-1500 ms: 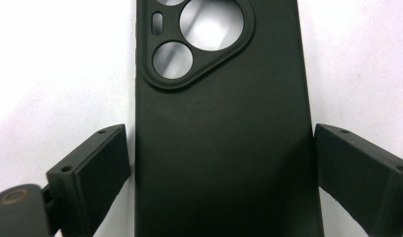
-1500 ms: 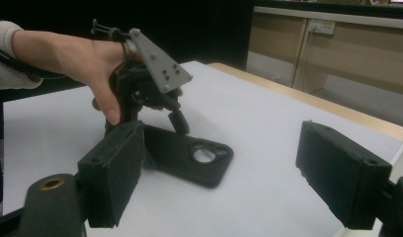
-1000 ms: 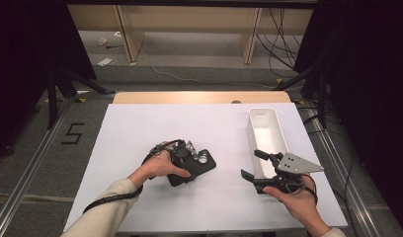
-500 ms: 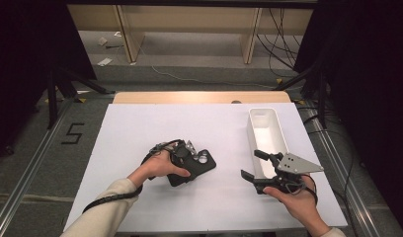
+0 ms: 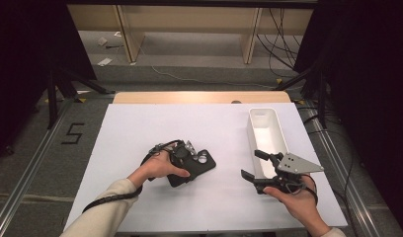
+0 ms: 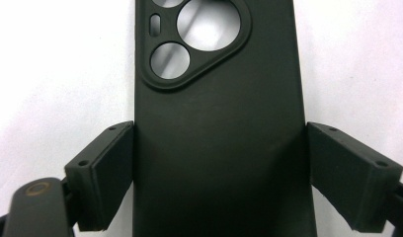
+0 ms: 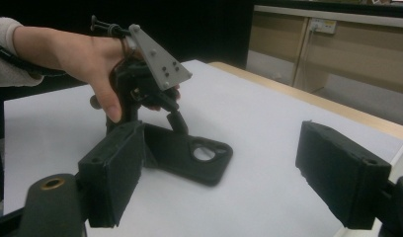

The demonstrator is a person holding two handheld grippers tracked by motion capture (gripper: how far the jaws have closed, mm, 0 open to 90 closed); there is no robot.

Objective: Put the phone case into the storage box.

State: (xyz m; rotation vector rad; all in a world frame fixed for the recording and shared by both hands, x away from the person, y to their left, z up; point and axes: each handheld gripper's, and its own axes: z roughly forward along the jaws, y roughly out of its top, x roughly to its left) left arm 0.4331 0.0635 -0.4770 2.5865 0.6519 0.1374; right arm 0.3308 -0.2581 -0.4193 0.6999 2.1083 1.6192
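Observation:
A black phone case with round camera cut-outs lies near the middle of the white table. My left gripper comes down on it from above. Its jaws have just been closing, and both pads now press the case's long edges. In the right gripper view the case is tilted: the gripped end is raised and the cut-out end rests on the table. My right gripper hovers at the front right, open, with nothing between its pads. It points toward the case.
A long white bin stands at the right side of the table, just behind the right gripper. A wooden strip runs along the table's far edge. Bare white surface lies to the left and behind the case.

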